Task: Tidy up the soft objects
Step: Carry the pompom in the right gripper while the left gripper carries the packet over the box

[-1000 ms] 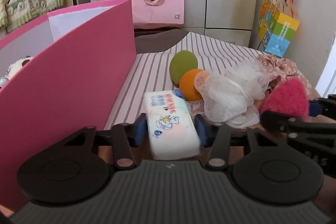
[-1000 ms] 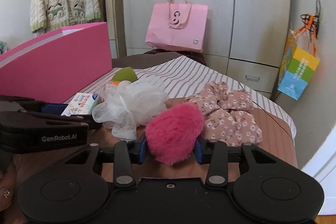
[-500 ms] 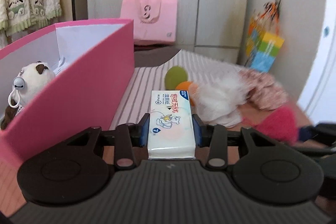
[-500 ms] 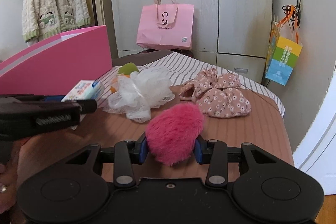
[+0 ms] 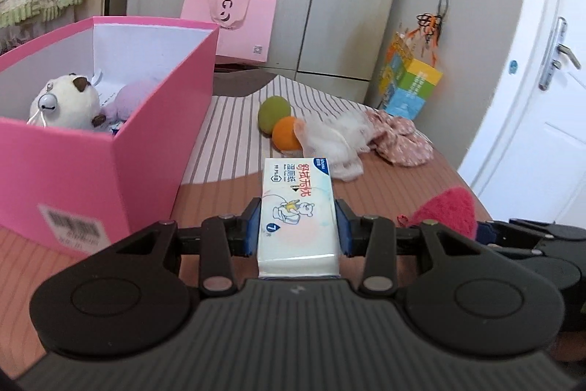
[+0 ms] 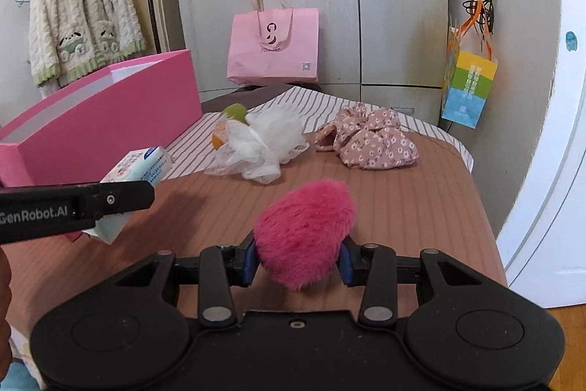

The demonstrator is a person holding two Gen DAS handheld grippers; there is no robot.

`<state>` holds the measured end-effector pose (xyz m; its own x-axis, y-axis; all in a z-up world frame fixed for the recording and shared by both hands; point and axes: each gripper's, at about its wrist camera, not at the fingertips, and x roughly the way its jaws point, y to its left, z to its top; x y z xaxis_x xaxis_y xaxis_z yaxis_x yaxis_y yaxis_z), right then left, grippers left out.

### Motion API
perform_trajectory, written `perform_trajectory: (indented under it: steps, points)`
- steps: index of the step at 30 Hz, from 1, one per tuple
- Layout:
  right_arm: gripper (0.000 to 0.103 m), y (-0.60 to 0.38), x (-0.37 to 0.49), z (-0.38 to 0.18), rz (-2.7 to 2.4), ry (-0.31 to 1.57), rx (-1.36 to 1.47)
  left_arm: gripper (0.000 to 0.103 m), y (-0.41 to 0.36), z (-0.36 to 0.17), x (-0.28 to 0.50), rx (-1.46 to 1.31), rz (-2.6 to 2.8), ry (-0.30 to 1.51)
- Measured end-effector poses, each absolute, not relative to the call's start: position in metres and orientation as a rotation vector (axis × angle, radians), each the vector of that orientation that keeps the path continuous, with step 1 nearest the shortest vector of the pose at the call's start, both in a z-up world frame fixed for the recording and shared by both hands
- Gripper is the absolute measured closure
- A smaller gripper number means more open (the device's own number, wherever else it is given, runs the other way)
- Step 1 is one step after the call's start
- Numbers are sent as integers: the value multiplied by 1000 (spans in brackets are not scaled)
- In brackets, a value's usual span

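Note:
My left gripper is shut on a white pack of wet wipes, held above the bed, just right of the pink box. A plush dog and a lilac soft toy lie inside that box. My right gripper is shut on a fluffy pink pompom, raised over the brown bedspread. In the right wrist view the wipes pack shows in the left gripper at the left. On the bed lie a green ball, an orange ball, a white mesh sponge and floral pink slippers.
A pink paper bag stands at the wardrobe beyond the bed. A colourful bag hangs on the right wall beside a white door. A knitted cardigan hangs at the back left. The bed's right edge drops to the floor.
Both grippers have drawn back from the pile with their loads. The left one has risen, so the inside of the pink box and its toys now show.

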<state>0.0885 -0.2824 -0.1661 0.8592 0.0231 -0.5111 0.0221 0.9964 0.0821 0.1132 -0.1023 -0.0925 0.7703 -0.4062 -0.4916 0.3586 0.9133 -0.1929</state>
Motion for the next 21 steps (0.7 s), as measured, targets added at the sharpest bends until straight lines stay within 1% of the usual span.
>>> perform_trajectory:
  steps: [7, 11, 17, 21]
  points:
    - [58, -260, 68, -174, 52, 568, 89, 64, -83, -95, 96, -106, -446, 576]
    - [58, -254, 53, -180, 99, 595, 143, 64, -58, -88, 93, -160, -531, 642]
    - [58, -243, 40, -168, 122, 583, 144, 64, -23, -81, 79, -129, -566, 696]
    - [58, -231, 41, -157, 170, 608, 145, 64, -2, -80, 74, -148, -614, 759]
